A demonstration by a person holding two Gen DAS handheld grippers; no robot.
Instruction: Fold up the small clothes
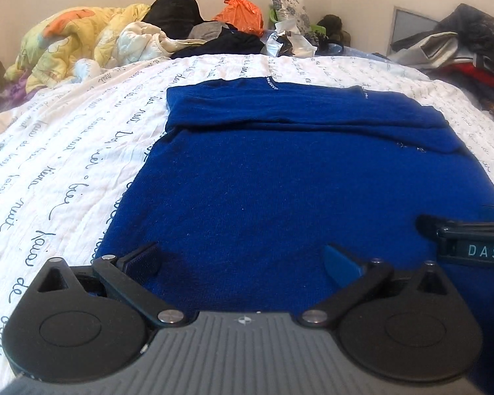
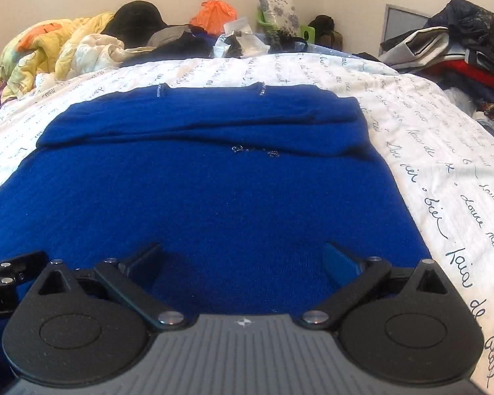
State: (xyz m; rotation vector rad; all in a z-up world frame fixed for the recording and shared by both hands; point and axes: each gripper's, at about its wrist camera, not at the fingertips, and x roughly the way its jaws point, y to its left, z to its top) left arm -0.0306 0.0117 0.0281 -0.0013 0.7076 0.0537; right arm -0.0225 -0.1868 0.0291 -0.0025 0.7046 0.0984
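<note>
A royal blue knit sweater (image 1: 280,171) lies flat on the white bedspread, with its sleeves folded across the far part of the body. It also fills the right wrist view (image 2: 207,191). My left gripper (image 1: 242,261) is open and empty, low over the sweater's near hem at its left side. My right gripper (image 2: 242,260) is open and empty, low over the near hem at its right side. The right gripper's body shows at the right edge of the left wrist view (image 1: 471,240). The left gripper's body shows at the left edge of the right wrist view (image 2: 6,273).
The white bedspread (image 1: 66,164) with dark script covers the bed. A yellow quilt (image 1: 75,39), dark clothes and an orange bag (image 1: 240,16) are piled at the far side. More clothes (image 2: 461,49) are heaped at the far right.
</note>
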